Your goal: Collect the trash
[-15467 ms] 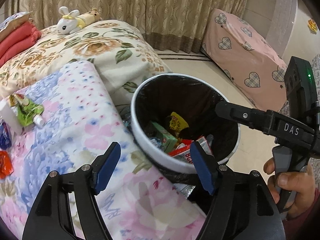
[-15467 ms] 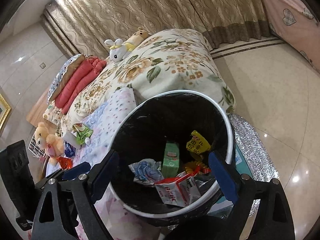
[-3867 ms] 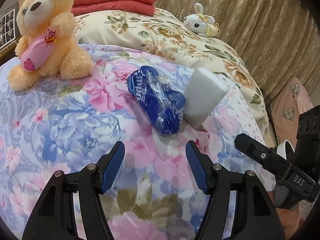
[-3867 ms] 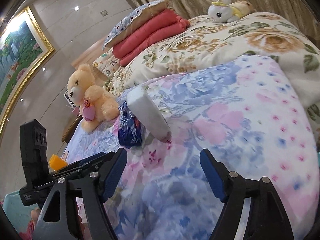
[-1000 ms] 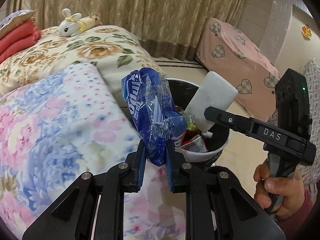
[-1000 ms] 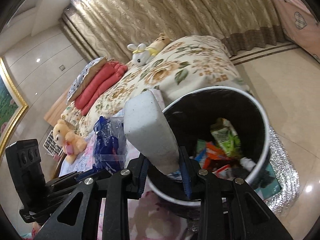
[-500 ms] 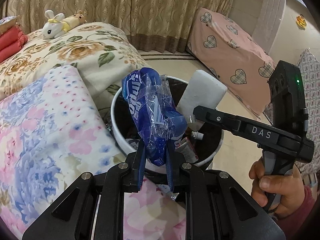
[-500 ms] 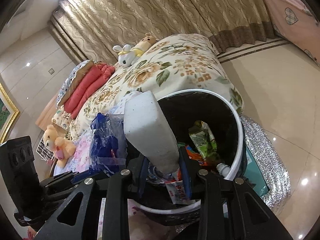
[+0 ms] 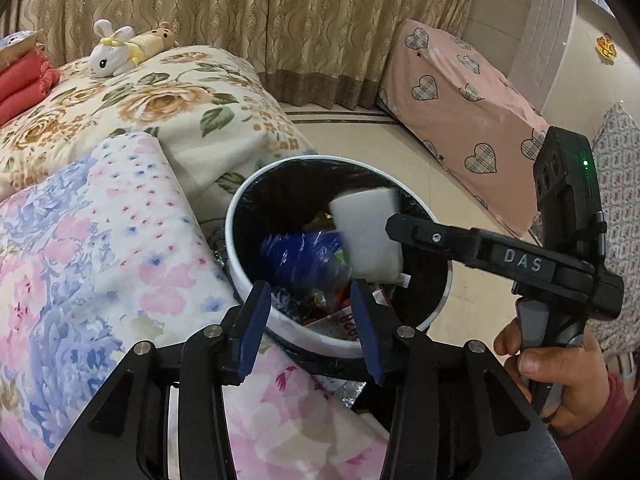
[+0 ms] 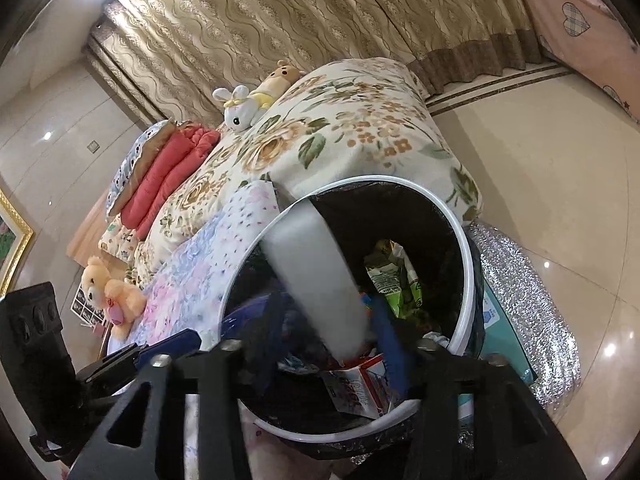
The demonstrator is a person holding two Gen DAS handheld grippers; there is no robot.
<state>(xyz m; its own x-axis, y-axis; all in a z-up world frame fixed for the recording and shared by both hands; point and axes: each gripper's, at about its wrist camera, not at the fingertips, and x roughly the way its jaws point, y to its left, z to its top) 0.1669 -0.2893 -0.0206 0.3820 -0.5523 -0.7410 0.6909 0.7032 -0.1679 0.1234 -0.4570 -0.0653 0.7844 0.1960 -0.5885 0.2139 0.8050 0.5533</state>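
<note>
The right gripper (image 10: 326, 332) has just been opening, and its blurred blue fingers (image 10: 390, 340) stand apart around the lower end of a white foam block (image 10: 316, 272) without pressing it. The block leans up and away between them, over the black-lined trash bin (image 10: 466, 264) straight ahead. A green snack packet (image 10: 390, 276) lies inside, beyond the right-hand finger.

One white-rimmed bin (image 9: 240, 276) is seen, with one blue wrapper (image 9: 298, 258) and one white foam block (image 9: 370, 240) counted over it. Three plush toys are counted: a white bunny (image 9: 110, 54), a small bear (image 9: 154, 42) beside it, and a peach teddy (image 10: 108, 294). Two tongs are counted, left (image 9: 308, 328) and right (image 10: 332, 334).
</note>
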